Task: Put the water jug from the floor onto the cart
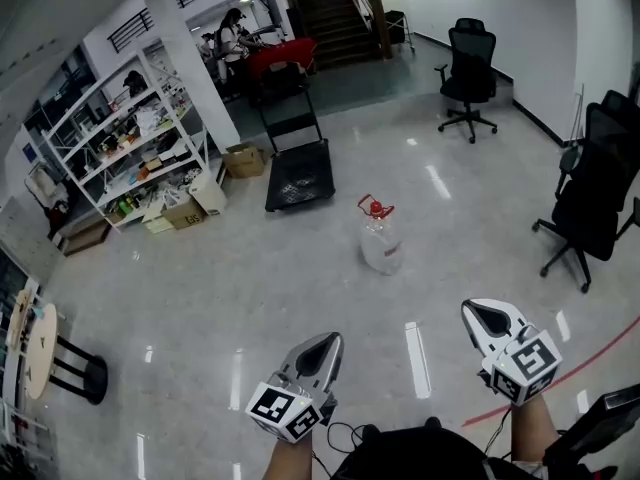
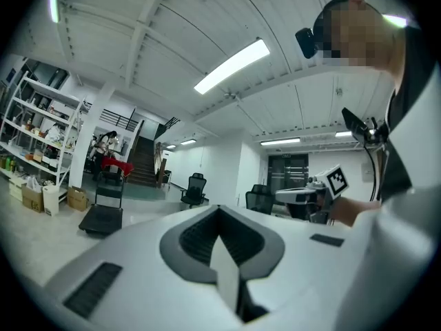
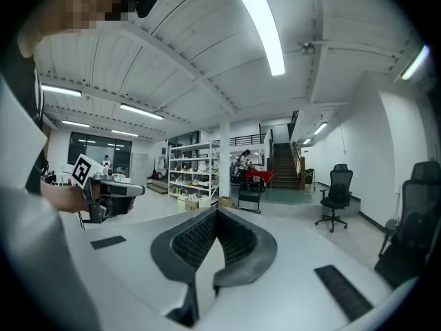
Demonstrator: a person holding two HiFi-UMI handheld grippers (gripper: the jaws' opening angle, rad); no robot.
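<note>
Water jug (image 1: 380, 240) stands upright on floor (image 1: 230, 288), apart from cart (image 1: 299, 173). Left gripper (image 1: 322, 348) and right gripper (image 1: 488, 318): both jaw pairs closed, 0 items held.

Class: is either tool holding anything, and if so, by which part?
Nothing is held: left tool and right tool are both shut and empty; the water jug stands on the floor.
</note>
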